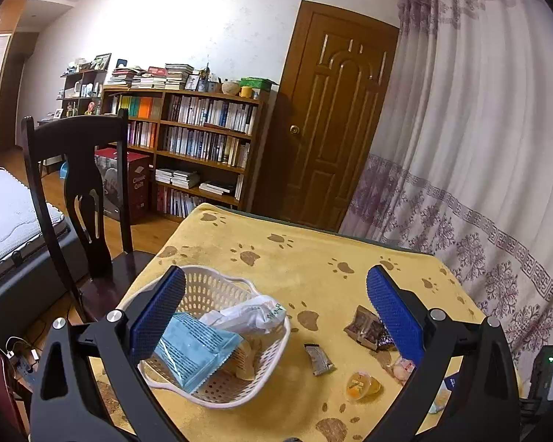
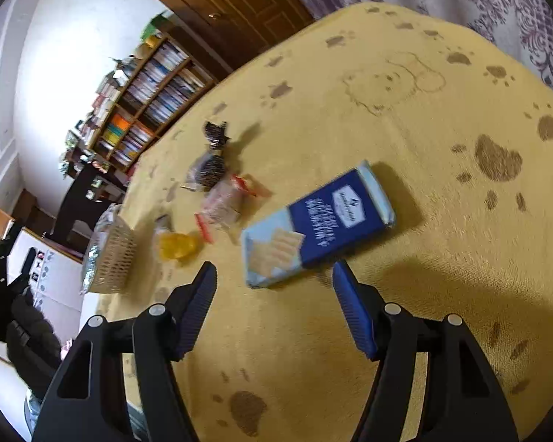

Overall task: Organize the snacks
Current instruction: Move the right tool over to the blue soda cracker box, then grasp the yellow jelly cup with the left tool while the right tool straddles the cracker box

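While the right tool [image 2: 274,276] hung with its jaws spread wide and nothing between them, I had the blue biscuit pack [image 2: 319,226] lying flat on the table [image 2: 442,191] just ahead of its fingertips. I judged the pack light but brittle inside: a thin wrapper over stacked biscuits, stiff along its length, likely slick on the printed faces. I would have taken it across the narrow width near the middle, pads on the two long edges, with only a mild squeeze so as not to crack the contents. The view was blurred, so I could not tell how thick the pack was.

The left tool [image 1: 276,287] was likewise wide open and empty, poised above the white basket [image 1: 272,353] at the table's left side. In the basket lay a light-blue packet [image 1: 191,353] and a crinkled white wrapper [image 1: 247,315], both soft and easily crushed. Loose on the cloth to its right sat a small dark bar [image 1: 319,359], an orange jelly cup [image 1: 363,385] and brown wrapped sweets [image 1: 365,328]. The cup looked rounded and slippery, best pinched low on its sides; the sweets were small, so I would have gripped them across the body rather than by a twisted end.
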The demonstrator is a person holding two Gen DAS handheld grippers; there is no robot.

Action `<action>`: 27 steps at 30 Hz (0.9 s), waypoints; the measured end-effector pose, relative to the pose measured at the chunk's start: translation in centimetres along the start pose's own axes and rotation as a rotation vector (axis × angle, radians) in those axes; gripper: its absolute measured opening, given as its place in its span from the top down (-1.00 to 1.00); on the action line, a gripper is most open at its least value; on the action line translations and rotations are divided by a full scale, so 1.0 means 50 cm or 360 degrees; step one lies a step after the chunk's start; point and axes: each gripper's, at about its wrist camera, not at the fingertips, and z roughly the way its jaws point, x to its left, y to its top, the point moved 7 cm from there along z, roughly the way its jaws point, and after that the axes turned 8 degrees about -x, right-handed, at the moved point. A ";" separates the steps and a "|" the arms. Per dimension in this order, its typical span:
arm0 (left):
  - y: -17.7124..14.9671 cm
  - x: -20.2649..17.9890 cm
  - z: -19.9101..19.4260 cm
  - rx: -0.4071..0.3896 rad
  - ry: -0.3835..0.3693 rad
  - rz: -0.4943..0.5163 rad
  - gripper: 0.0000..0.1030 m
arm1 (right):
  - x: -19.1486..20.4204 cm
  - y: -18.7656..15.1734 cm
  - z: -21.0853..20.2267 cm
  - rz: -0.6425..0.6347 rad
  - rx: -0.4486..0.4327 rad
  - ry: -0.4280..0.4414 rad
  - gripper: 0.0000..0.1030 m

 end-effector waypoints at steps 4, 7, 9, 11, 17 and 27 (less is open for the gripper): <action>-0.007 -0.008 0.000 0.0012 -0.0016 0.0014 -0.94 | -0.024 0.012 0.029 0.0076 -0.0001 -0.0059 -0.36; -0.012 -0.015 0.004 0.0025 -0.0023 0.0024 -0.94 | -0.028 0.028 0.050 0.0095 -0.0014 -0.0086 -0.37; -0.012 -0.016 0.006 0.0031 -0.0026 0.0026 -0.94 | -0.024 0.042 0.067 0.0088 -0.0025 -0.0107 -0.39; -0.013 -0.019 0.010 0.0036 -0.0029 0.0031 -0.94 | -0.017 0.056 0.083 0.0069 -0.0033 -0.0124 -0.41; -0.016 -0.025 0.011 0.0038 -0.0039 0.0045 -0.94 | 0.019 0.087 0.139 -0.0123 -0.0063 -0.0270 -0.49; -0.034 -0.047 0.022 0.0077 -0.0057 0.0082 -0.94 | 0.059 0.056 0.172 -0.0624 -0.0102 -0.0631 -0.53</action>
